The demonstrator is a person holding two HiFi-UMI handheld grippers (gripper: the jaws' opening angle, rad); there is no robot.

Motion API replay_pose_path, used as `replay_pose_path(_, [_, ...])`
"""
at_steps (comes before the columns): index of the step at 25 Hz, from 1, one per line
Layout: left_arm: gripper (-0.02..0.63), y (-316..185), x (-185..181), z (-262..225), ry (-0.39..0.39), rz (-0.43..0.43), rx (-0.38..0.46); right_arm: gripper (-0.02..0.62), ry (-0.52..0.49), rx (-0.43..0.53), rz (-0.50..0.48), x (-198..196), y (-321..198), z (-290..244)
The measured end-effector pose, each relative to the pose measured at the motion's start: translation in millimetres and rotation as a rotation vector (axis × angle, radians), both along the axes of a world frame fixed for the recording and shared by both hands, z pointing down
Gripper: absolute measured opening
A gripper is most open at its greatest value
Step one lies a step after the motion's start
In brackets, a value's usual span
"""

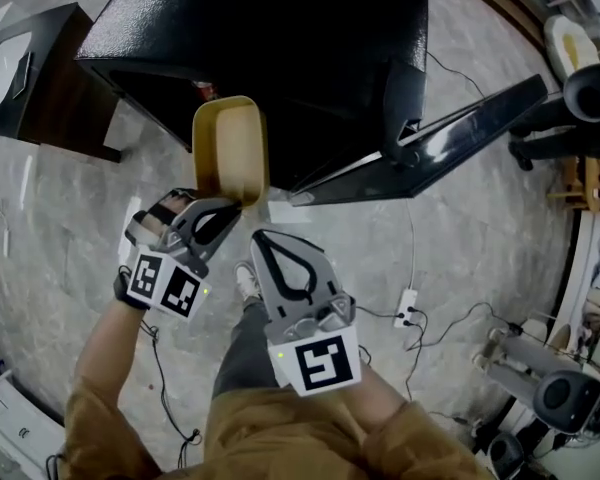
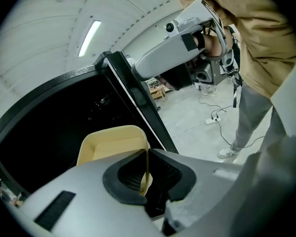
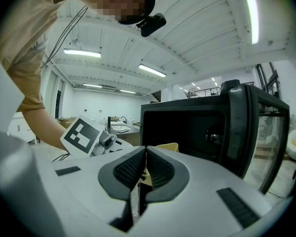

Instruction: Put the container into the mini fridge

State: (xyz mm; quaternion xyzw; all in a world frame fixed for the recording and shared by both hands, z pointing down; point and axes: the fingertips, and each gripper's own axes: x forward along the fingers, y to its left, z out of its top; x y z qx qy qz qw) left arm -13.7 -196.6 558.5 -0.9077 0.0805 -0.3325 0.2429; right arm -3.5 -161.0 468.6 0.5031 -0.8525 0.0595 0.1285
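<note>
A pale yellow container (image 1: 230, 151) is held tilted at the mouth of the black mini fridge (image 1: 280, 28), just in front of its dark inside. My left gripper (image 1: 233, 206) is shut on the container's near rim; in the left gripper view the jaws (image 2: 147, 157) pinch the thin wall of the container (image 2: 111, 144). The fridge door (image 1: 430, 148) stands open to the right. My right gripper (image 1: 261, 238) hangs shut and empty just right of the left one, its tips (image 3: 146, 149) pointing at the fridge opening (image 3: 187, 127).
A white power strip (image 1: 408, 310) and cables lie on the stone floor to the right. A dark desk (image 1: 25, 73) stands at the left, machines (image 1: 555, 393) at the lower right. The person's shoe (image 1: 246, 280) is below the grippers.
</note>
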Motion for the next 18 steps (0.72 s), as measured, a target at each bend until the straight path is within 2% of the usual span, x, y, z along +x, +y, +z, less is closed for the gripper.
replay_pose_path(8, [0.018,-31.1,14.3,20.8,-0.026,0.045,0.034,0.002,-0.064,0.015,0.055,3.8,-18.8,17.3])
replay_pose_path(18, [0.018,-47.4,23.7,55.0,-0.088,0.100,0.051,0.002,-0.079,0.023,0.083,7.2,-49.2,31.5])
